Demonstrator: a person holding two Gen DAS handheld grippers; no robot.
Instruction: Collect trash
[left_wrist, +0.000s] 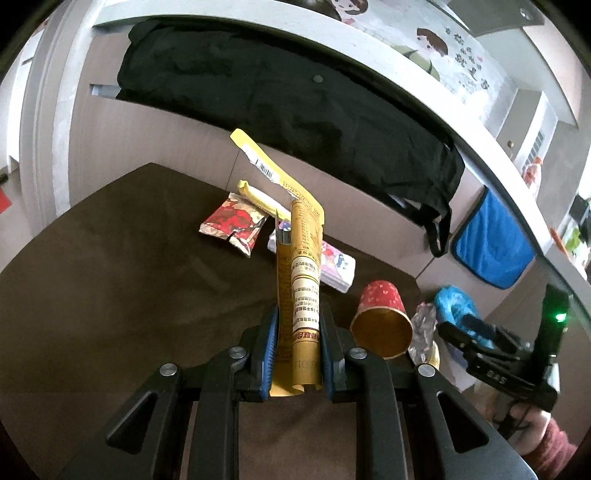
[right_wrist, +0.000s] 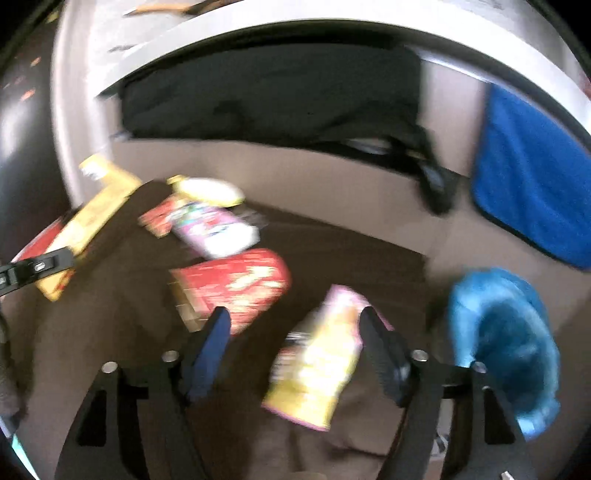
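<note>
My left gripper (left_wrist: 297, 325) is shut on a long yellow printed wrapper (left_wrist: 301, 280) and holds it upright above the brown table (left_wrist: 110, 280). Behind it lie a red snack packet (left_wrist: 234, 225), a small yellow wrapper (left_wrist: 258, 197) and a pink-white packet (left_wrist: 338, 267). A red paper cup (left_wrist: 380, 321) lies on its side to the right. My right gripper (right_wrist: 295, 339) is open over a yellow-pink snack bag (right_wrist: 317, 369), its jaws on either side. The right wrist view is blurred. The red cup (right_wrist: 236, 288) and the held yellow wrapper (right_wrist: 88, 221) show there too.
A bin lined with a blue bag (right_wrist: 506, 343) stands at the table's right edge. A black cloth (left_wrist: 288, 107) and a blue towel (left_wrist: 491, 243) hang from the grey counter (left_wrist: 332, 44) behind. The right gripper's body (left_wrist: 495, 354) is close on the right.
</note>
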